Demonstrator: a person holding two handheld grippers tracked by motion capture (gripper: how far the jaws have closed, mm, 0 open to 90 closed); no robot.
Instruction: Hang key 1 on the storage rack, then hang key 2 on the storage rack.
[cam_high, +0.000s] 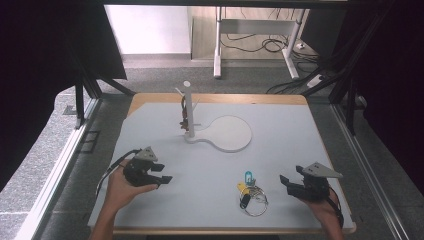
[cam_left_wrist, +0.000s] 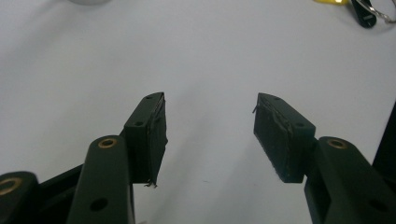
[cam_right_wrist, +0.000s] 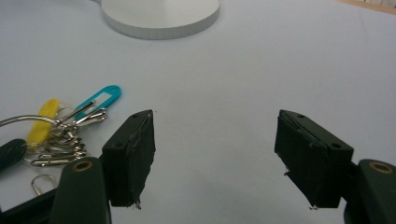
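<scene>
Both tongs stand apart with nothing between them: the left tongs (cam_high: 164, 179) hover low over the bare pale surface (cam_high: 280, 150) at the near left, and the right tongs (cam_high: 286, 182) sit at the near right, pointed toward the key bunch (cam_high: 251, 193) that lies between the 2, nearer the right.

From the right gripper view the bunch (cam_right_wrist: 56, 135) lies just beside the left jaw, not touching it. It looks light, loose and jangly: a large thin wire ring (cam_high: 256, 205), several small metal clips, and 3 plastic tags, a blue one (cam_right_wrist: 100, 101), a yellow one (cam_right_wrist: 42, 121) and a black one (cam_high: 244, 201). I judge the metal parts slippery and apt to swing or slide on the smooth surface. The flat plastic tags or the knot where the clips gather seem the surest hold; the thin ring lies flat and would be hard to pinch.

Farther back stands a white hook stand (cam_high: 189, 107) on a round base (cam_high: 231, 133), with something small hanging from it.

The blue tag has a white label window, but no writing can be read.
</scene>
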